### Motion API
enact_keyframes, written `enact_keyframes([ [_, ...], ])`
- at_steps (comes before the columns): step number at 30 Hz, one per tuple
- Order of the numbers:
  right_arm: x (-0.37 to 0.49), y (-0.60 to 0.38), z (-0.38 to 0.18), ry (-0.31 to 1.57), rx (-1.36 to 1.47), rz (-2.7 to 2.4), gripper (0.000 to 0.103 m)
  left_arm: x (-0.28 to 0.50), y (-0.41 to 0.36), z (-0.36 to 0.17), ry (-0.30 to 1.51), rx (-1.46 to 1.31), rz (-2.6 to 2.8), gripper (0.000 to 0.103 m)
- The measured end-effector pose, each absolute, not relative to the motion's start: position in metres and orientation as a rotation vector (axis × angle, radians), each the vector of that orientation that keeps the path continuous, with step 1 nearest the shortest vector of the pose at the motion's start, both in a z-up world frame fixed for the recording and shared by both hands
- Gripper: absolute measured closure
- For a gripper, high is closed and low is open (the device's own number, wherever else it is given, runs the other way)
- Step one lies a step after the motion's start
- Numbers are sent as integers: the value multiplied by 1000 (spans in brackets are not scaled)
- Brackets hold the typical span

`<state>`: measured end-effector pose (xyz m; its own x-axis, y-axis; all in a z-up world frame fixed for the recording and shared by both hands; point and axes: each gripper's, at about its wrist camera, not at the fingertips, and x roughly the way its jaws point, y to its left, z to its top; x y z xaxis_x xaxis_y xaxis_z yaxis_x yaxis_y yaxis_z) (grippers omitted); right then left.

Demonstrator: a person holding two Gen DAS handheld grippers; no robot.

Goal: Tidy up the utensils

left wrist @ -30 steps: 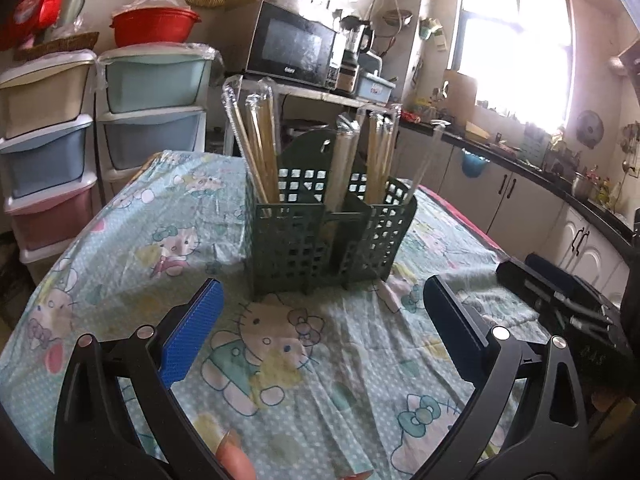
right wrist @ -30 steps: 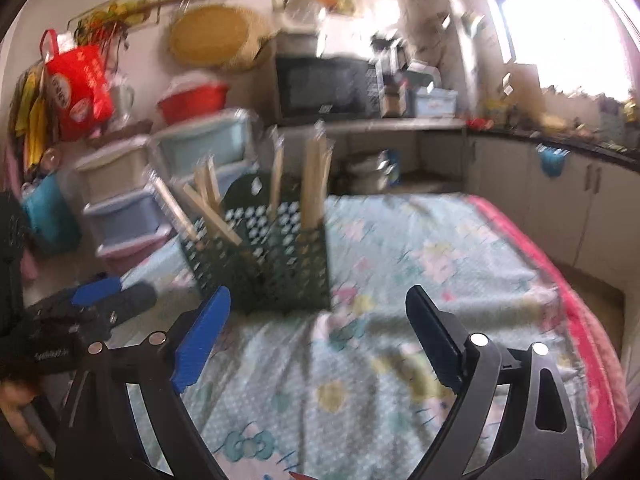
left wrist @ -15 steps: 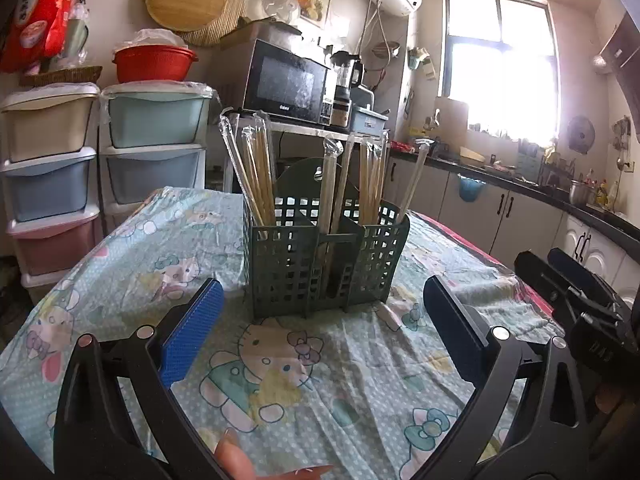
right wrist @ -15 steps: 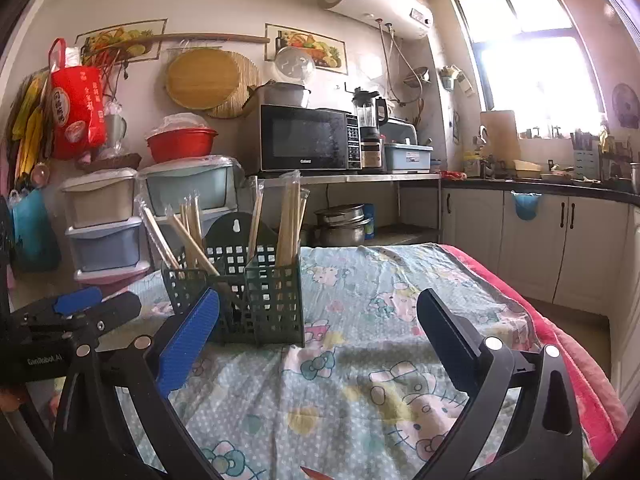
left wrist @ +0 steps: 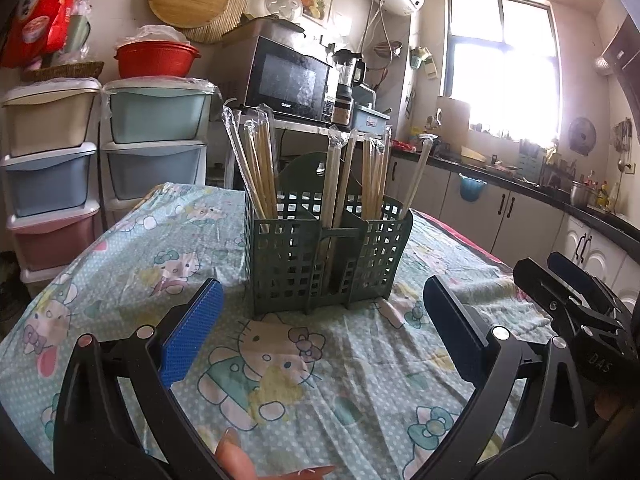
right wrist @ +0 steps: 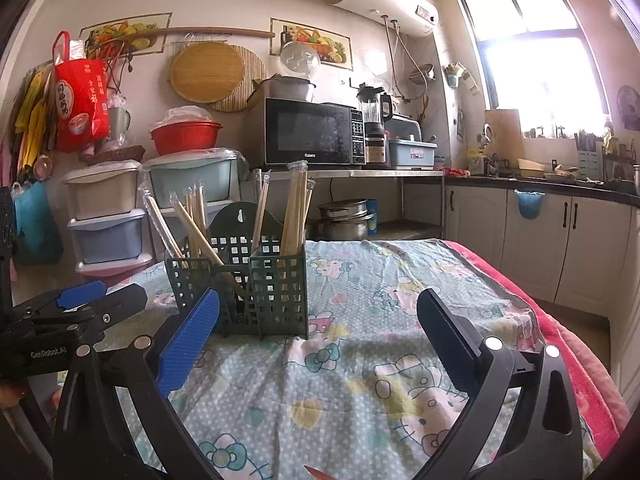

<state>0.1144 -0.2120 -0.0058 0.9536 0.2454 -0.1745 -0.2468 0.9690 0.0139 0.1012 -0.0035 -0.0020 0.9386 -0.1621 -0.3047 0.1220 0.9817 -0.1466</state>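
Chopsticks (left wrist: 262,168), each sealed in a clear sleeve, stand upright or slightly tilted in the green utensil caddy (left wrist: 326,258), which rests on the cartoon-print tablecloth (left wrist: 280,364). Seen from the left wrist, the caddy lies beyond the left gripper (left wrist: 320,332), centred between its two fingers and well apart from them; the jaws stand wide open and hold nothing, the blue pad (left wrist: 190,332) of one finger facing inward. The right gripper (left wrist: 576,300) appears to the right of the caddy in this view, near the table edge. Seen from the right wrist, the caddy (right wrist: 244,288) lies beyond the right gripper (right wrist: 318,338) and toward its left finger; these jaws too are spread wide and empty. The left gripper (right wrist: 80,308) shows to the left of the caddy. The caddy is a perforated holder divided into compartments: one bundle of chopsticks (right wrist: 192,224) leans in the left compartment, another stands in the right, and a few single pairs rise from the middle. Behind the caddy stand stacked plastic drawers (left wrist: 156,148), a red basin (left wrist: 156,58) and a microwave (left wrist: 288,80).
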Motion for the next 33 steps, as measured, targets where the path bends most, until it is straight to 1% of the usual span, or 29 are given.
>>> enact_keyframes([
  [33, 115, -212, -9, 181, -14, 250, 6, 103, -3, -6, 331, -127, -143, 11],
])
